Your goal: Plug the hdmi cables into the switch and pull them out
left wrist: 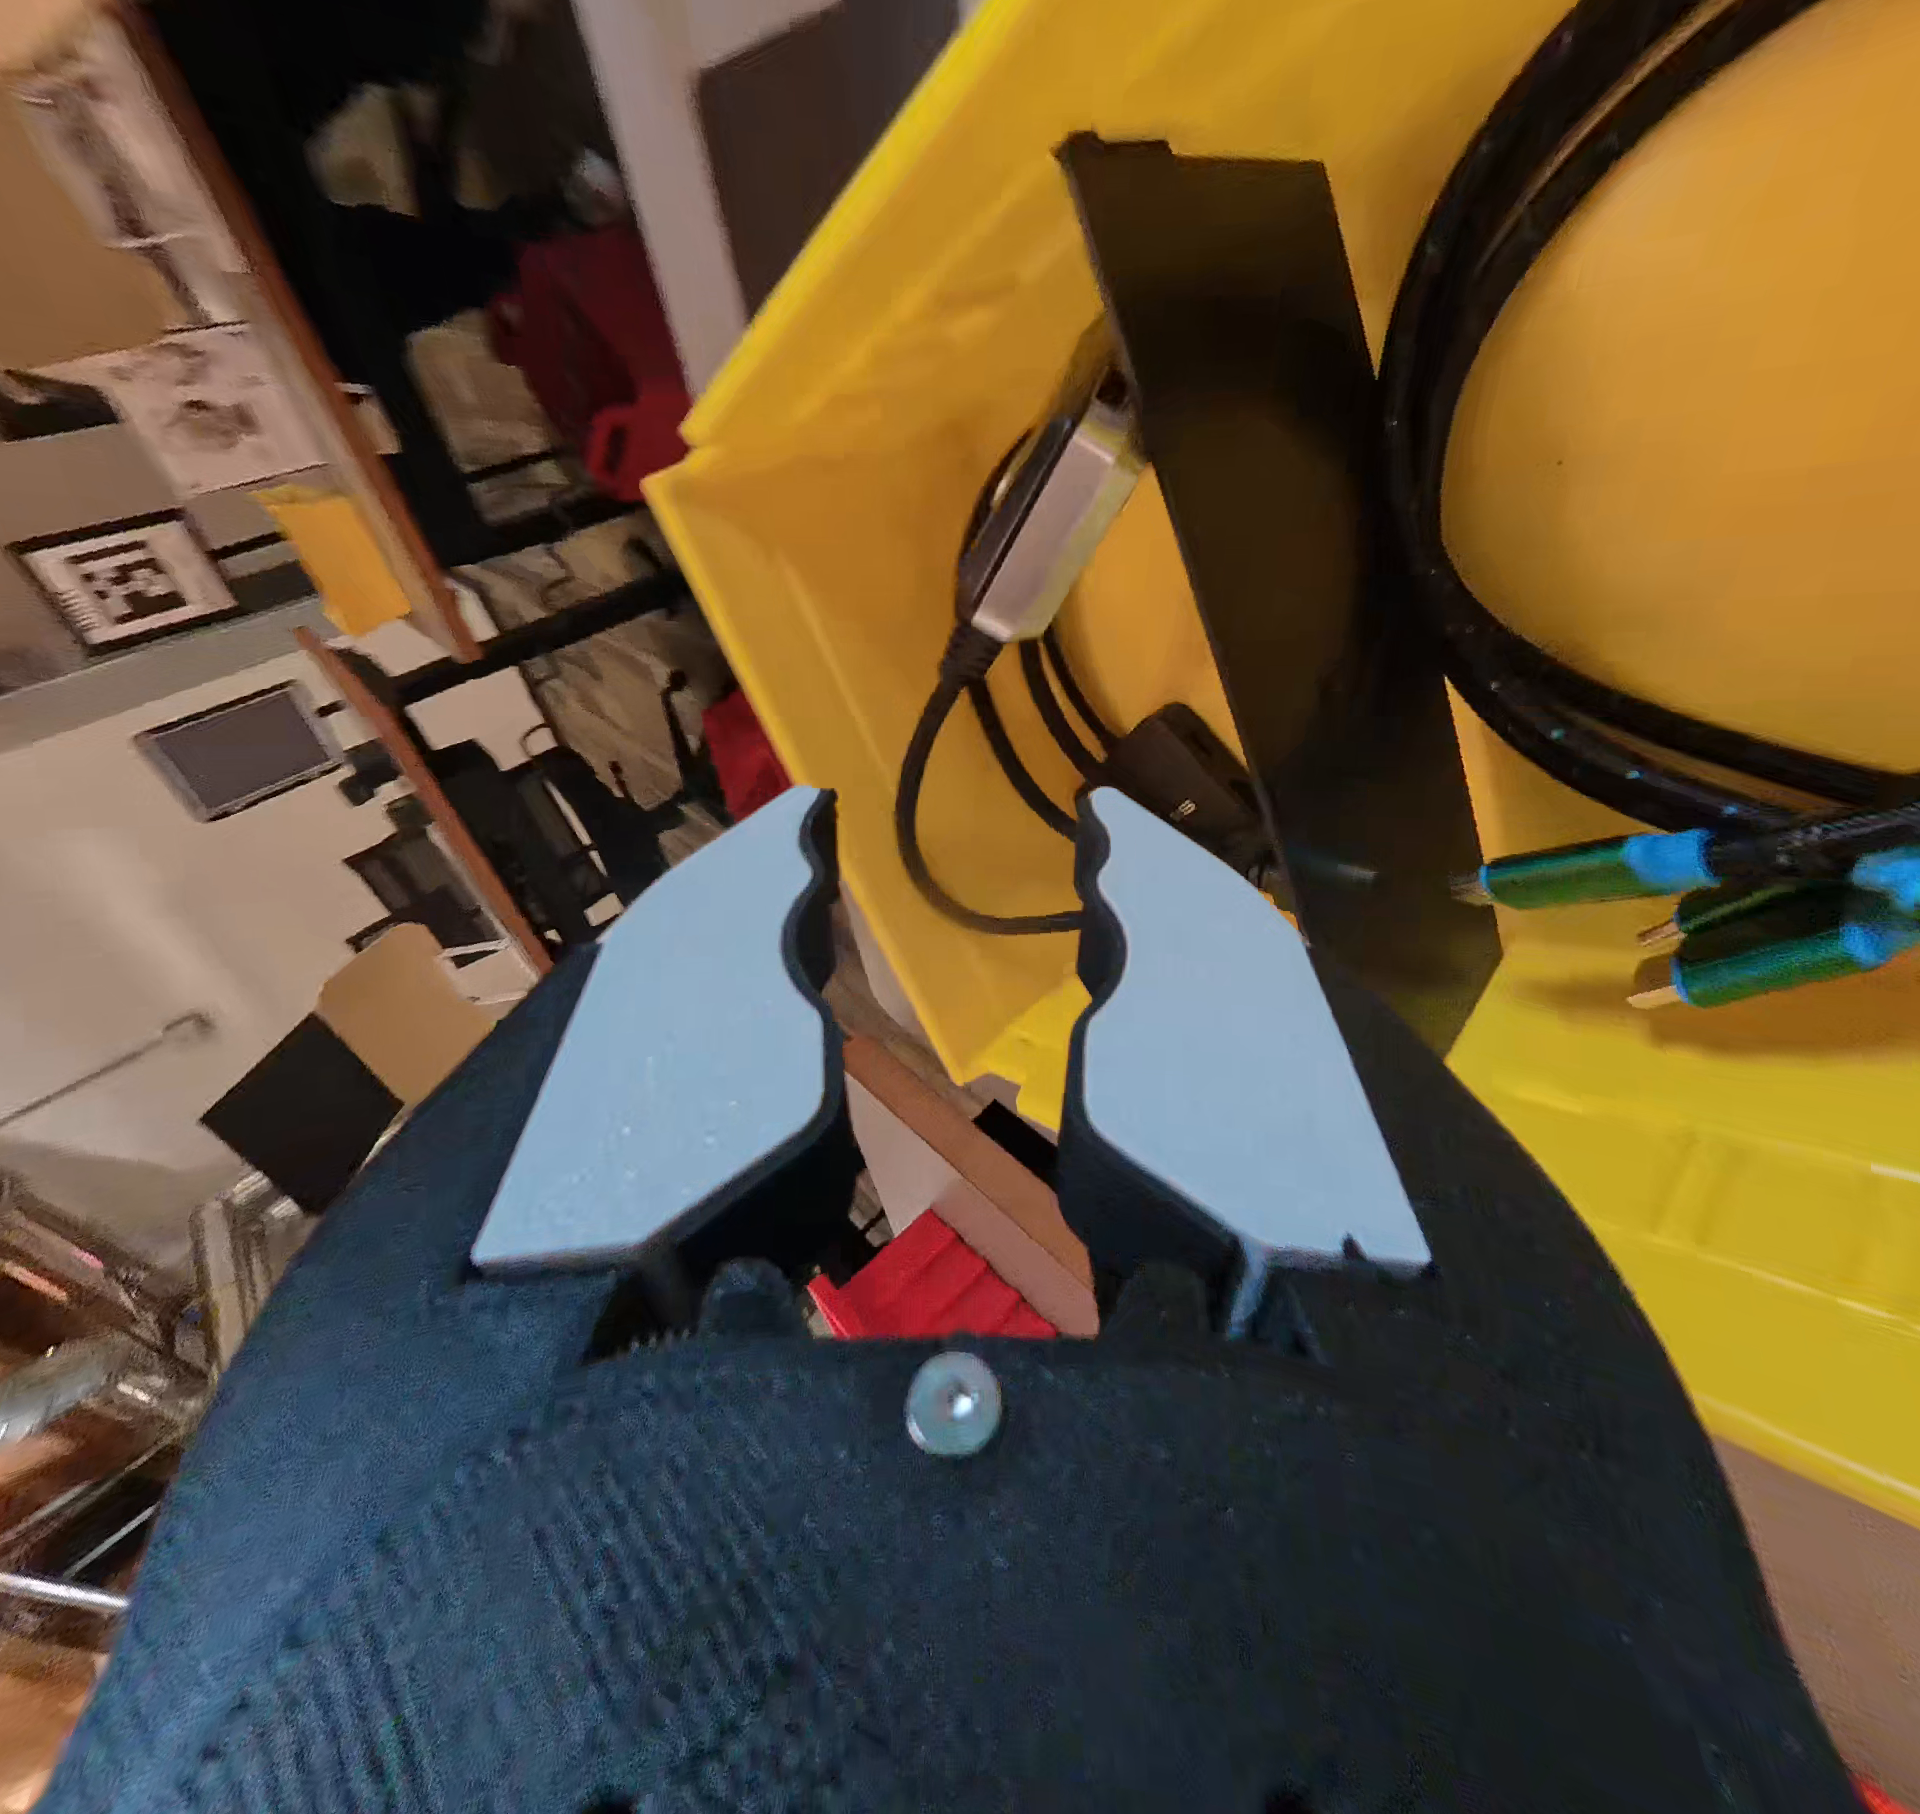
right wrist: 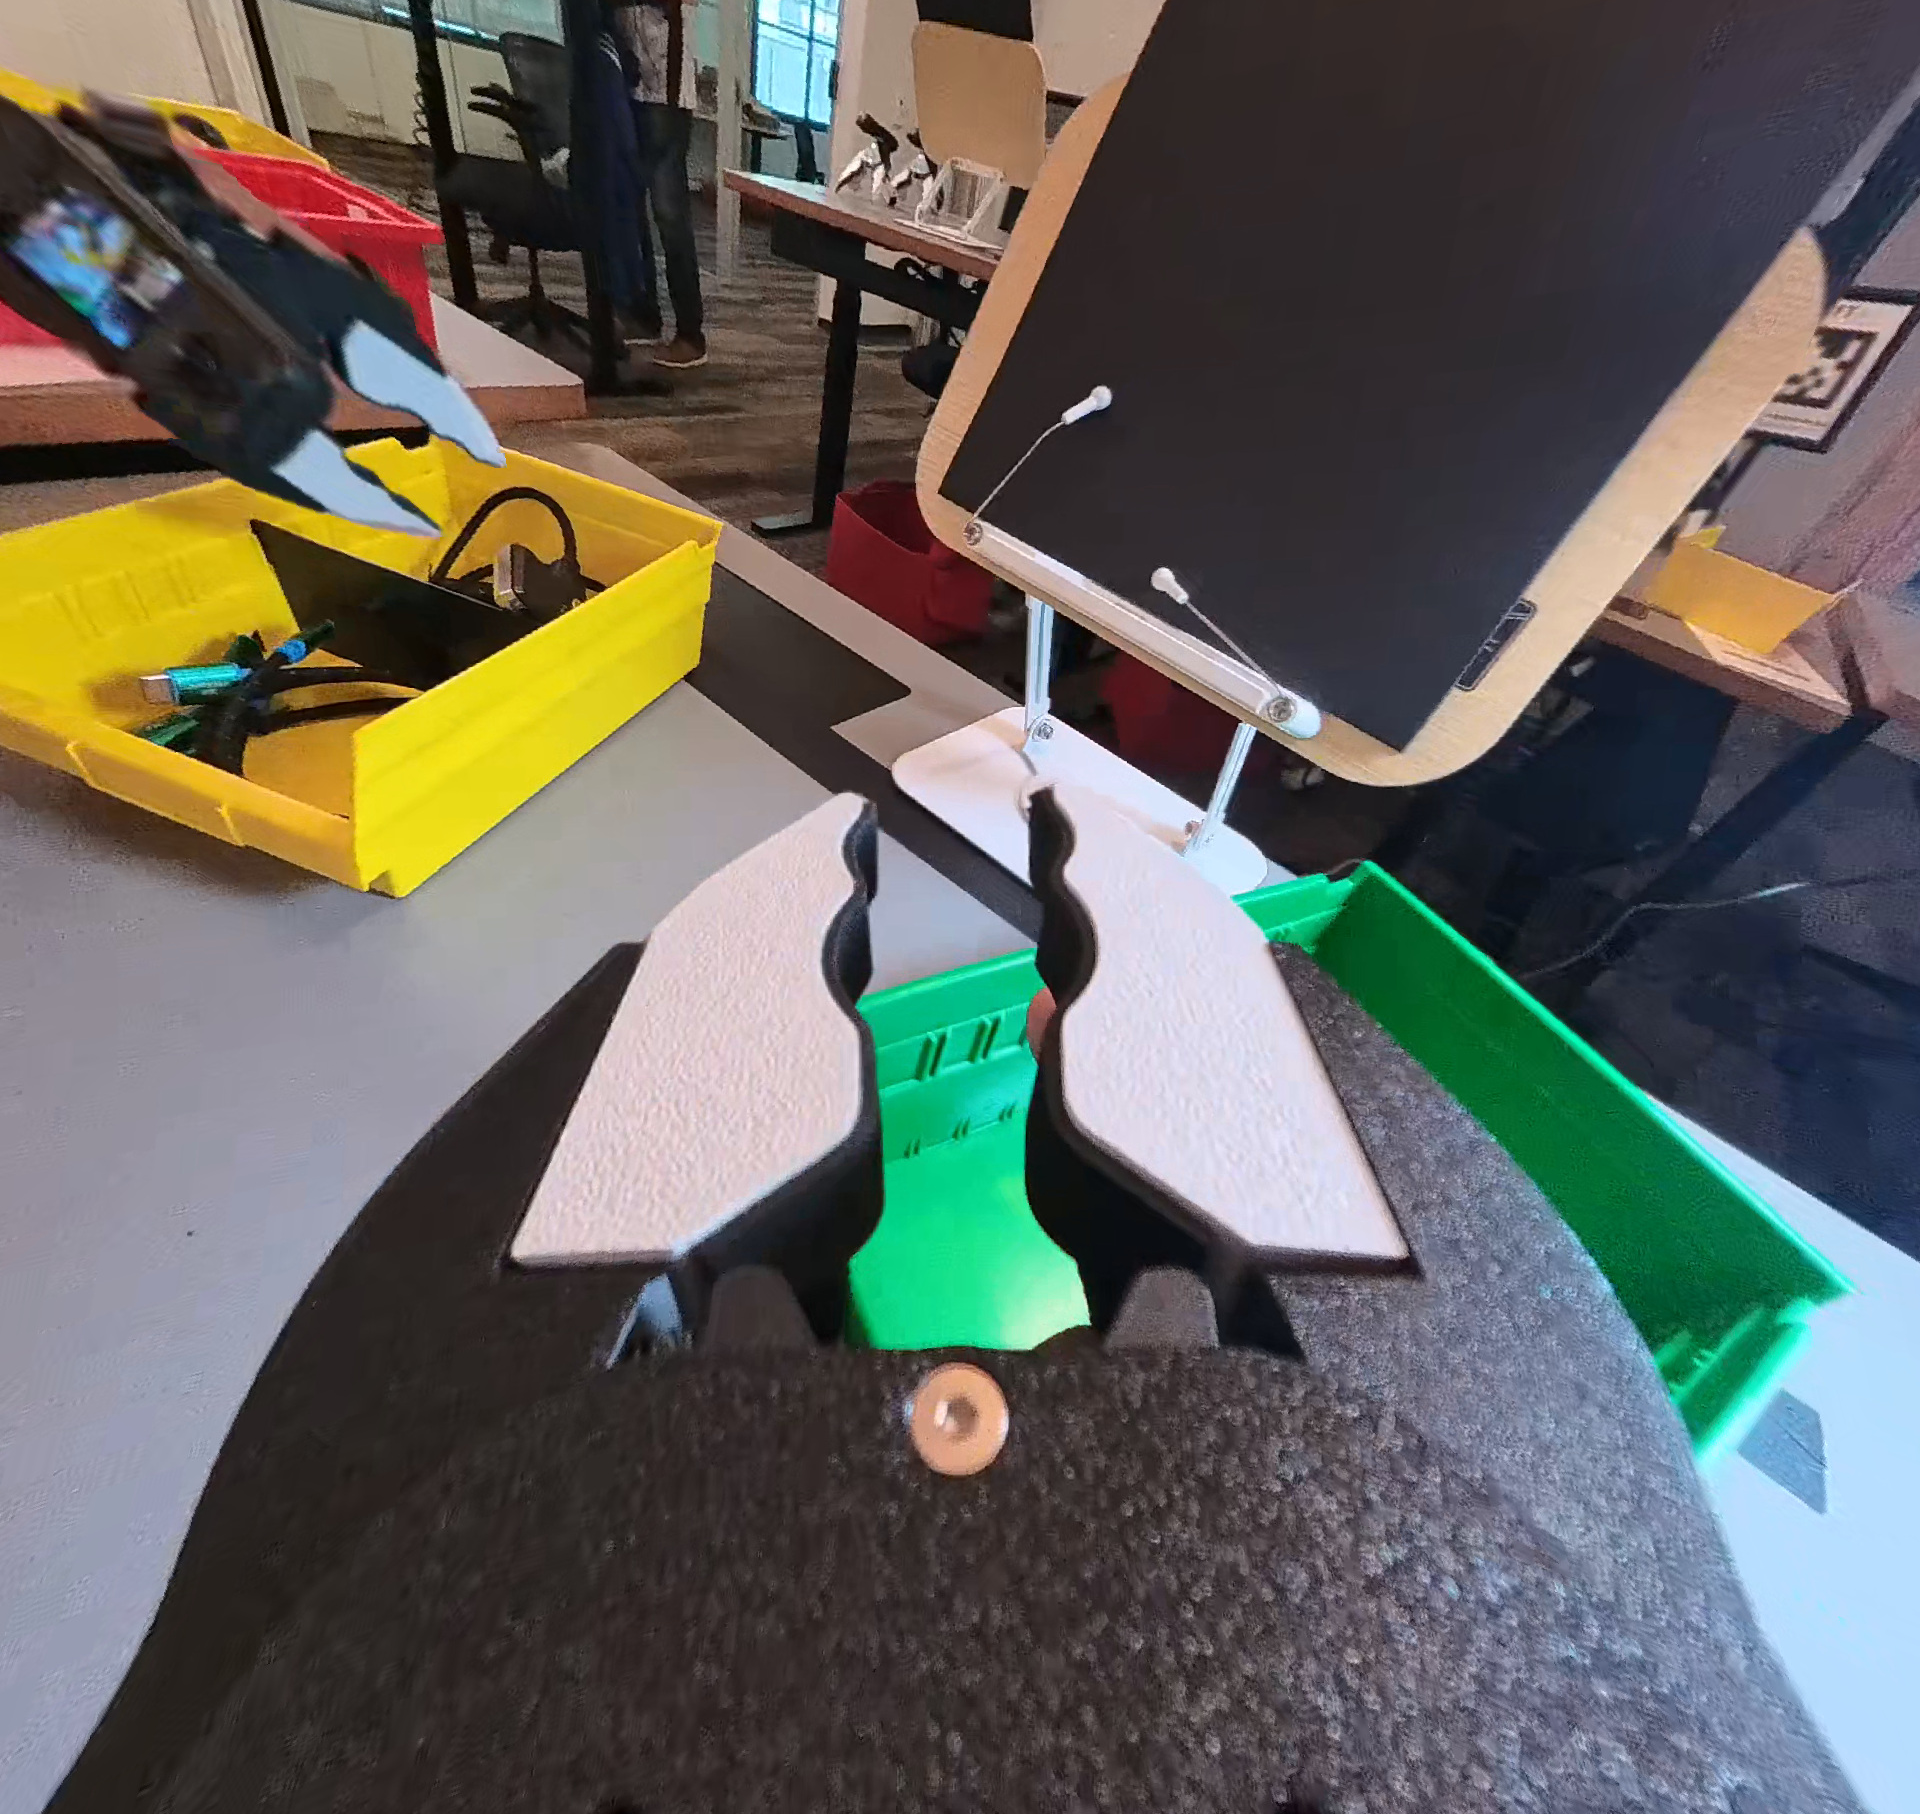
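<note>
Both the left claw [left wrist: 956, 860] and the right claw [right wrist: 951, 865] gape empty, while the limp, light hdmi cables [left wrist: 1455, 517] coil in the yellow bin [left wrist: 1195, 29], probably best pinched by their rigid green plugs [left wrist: 1590, 876].

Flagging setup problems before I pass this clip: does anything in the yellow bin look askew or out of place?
Yes. The black divider panel in the yellow bin leans at a slant rather than standing upright, its lower end beside the green-and-blue cable plugs. The silver adapter and its cords lie bunched on the panel's other side. Nothing looks broken or spilled.
</note>
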The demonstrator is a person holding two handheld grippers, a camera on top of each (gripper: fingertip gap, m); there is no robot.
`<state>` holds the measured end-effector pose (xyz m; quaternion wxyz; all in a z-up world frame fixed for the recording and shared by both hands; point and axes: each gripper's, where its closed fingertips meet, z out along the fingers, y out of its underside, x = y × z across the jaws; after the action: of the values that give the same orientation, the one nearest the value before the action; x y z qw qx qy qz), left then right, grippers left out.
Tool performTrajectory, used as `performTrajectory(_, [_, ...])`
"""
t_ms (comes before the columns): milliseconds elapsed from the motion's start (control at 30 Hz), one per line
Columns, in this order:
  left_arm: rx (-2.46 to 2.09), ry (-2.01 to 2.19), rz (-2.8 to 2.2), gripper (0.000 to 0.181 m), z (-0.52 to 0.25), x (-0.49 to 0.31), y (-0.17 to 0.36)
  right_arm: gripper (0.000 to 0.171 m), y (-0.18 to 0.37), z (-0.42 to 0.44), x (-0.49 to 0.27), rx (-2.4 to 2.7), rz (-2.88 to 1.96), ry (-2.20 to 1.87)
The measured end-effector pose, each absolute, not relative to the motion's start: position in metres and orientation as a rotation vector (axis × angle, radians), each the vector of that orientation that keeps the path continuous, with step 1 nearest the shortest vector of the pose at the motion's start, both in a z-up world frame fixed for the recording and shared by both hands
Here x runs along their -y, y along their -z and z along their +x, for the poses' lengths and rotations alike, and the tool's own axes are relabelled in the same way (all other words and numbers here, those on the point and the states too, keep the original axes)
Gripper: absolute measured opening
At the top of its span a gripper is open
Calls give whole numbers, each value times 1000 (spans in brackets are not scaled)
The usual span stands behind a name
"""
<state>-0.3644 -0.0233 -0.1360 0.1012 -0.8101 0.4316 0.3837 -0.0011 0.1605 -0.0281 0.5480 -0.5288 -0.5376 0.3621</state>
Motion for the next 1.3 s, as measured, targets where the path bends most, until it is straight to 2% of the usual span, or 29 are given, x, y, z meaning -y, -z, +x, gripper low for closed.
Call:
performTrajectory(167, [-1428,-983,-2425,44,-364,-5,169,25,28,4,-168,1273,-1258,-864])
performTrajectory(267, [-1506,-979,-2404,26,-364,-16,185,25,35,2,-171,1284,-1278,-864])
performTrajectory(400, [-1433,-962,-2403,26,-367,-18,178,24,41,2,-173,1309,-1282,-842])
performTrajectory(533, [-1145,-898,-2329,25,-367,-9,125,23,38,3,-174,1295,-1284,-869])
performTrajectory(700, [-792,-822,-2026,23,-347,6,8,21,32,-2,-163,1286,-1273,-944])
performTrajectory(867, [-653,-742,-1684,22,-286,22,-100,21,21,-5,-145,1302,-1202,-945])
performTrajectory(1000, [-632,-631,-1493,22,-220,29,-162,20,7,-4,-131,1295,-1121,-965])
performTrajectory(1133, [-611,-390,-1413,22,-146,26,-182,20,-15,5,-114,1268,-981,-984])
performTrajectory(1233, [-602,-105,-1363,21,-87,21,-166,20,-34,16,-91,1273,-832,-1029])
performTrajectory(1300, [-577,98,-1318,21,-54,18,-148,27,-41,22,-72,1313,-796,-1108])
